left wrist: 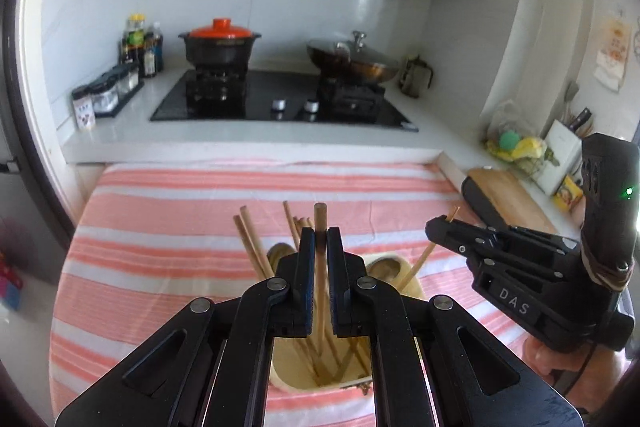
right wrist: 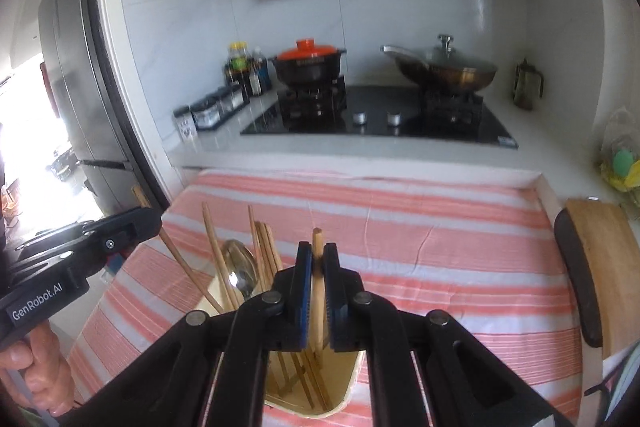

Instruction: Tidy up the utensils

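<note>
A cream utensil holder (left wrist: 412,287) stands on the striped cloth with several wooden chopsticks and spoons (right wrist: 240,267) upright in it. My left gripper (left wrist: 320,231) is shut on a wooden chopstick (left wrist: 320,213) whose lower end reaches down into the holder. The right gripper (left wrist: 434,225) hovers to the right of the holder, clamping a thinner chopstick (left wrist: 420,263). In the right wrist view, my right gripper (right wrist: 318,247) is shut on that chopstick (right wrist: 317,237) above the holder (right wrist: 348,387). The left gripper (right wrist: 154,219) sits at the left with its chopstick (right wrist: 180,259) slanting towards the holder.
The pink-and-white striped cloth (left wrist: 160,227) covers the work surface. Behind it is a counter with a black hob (left wrist: 280,103), an orange-lidded pot (left wrist: 218,43), a lidded wok (left wrist: 356,61) and condiment jars (left wrist: 108,91). A wooden cutting board (right wrist: 600,267) lies at the right edge.
</note>
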The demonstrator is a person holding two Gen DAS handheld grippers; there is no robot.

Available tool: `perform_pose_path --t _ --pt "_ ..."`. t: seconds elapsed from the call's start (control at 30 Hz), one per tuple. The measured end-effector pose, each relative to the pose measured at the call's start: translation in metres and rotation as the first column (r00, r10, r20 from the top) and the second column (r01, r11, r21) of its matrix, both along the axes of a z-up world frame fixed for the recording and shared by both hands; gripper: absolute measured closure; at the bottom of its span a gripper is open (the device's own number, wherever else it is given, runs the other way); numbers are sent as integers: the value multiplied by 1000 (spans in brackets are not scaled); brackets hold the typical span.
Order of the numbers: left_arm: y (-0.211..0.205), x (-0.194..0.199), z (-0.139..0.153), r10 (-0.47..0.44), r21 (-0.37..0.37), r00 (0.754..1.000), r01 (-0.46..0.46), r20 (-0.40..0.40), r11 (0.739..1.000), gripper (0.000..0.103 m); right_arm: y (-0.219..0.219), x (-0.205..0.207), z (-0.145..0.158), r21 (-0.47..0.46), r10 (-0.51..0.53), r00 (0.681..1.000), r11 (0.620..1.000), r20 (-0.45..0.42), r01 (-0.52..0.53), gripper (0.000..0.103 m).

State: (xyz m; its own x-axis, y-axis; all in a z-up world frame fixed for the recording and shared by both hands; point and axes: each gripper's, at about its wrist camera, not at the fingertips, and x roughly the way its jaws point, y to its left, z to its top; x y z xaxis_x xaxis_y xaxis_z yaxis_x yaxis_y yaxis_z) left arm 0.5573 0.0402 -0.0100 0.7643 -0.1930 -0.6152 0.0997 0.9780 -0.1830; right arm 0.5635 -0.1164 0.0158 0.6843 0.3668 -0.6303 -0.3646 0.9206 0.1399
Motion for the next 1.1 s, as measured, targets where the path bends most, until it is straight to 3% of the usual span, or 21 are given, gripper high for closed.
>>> perform_pose_path --t 0.03,0.07,0.1,0.13,0.17,0.2,0.33,0.47,0.57,0.67,0.73,0.9,1.1 --pt "-1 4 -4 0 7 1000 0 -15 1000 90 1 5 -7 -3 6 1000 1000 -21 -6 96" --pt "-2 5 -5 2 13 1000 -1 -20 1000 70 3 10 -12 -5 8 999 1000 -38 -8 95" --pt "-1 1 -4 13 19 1000 -13 -7 1000 58 4 13 -14 -13 -2 999 1000 -44 1 83" --pt "1 -7 1 35 27 999 -36 26 999 37 2 12 -12 -18 -19 999 1000 -34 19 72" --pt "3 -16 8 58 38 996 -60 64 997 24 -1 9 -6 -7 -37 999 999 -5 37 50" --pt "5 -25 16 74 52 992 -79 100 995 20 -4 2 1 9 -54 998 999 34 54 43" --pt "6 -76 48 122 154 967 -159 223 975 0 -20 -40 44 40 -88 983 996 163 82 42" --pt "-7 -142 61 177 279 936 -265 304 923 0 -34 -115 77 41 -101 949 995 298 93 16" --pt "-15 -188 55 211 314 931 -305 299 899 0 -40 -174 84 15 -127 930 991 345 129 15" --pt "-22 -235 44 229 286 926 -316 302 905 0 -43 -233 79 -2 -148 919 987 365 159 9" --pt "-24 -259 40 242 253 926 -318 289 914 0 -46 -267 73 -6 -160 918 985 362 174 0" --pt "-27 -303 38 244 213 932 -305 270 928 0 -55 -322 63 -13 -189 920 979 343 206 0" --pt "-27 -334 44 266 166 929 -314 256 935 0 -47 -361 62 -53 -147 923 983 355 177 0"
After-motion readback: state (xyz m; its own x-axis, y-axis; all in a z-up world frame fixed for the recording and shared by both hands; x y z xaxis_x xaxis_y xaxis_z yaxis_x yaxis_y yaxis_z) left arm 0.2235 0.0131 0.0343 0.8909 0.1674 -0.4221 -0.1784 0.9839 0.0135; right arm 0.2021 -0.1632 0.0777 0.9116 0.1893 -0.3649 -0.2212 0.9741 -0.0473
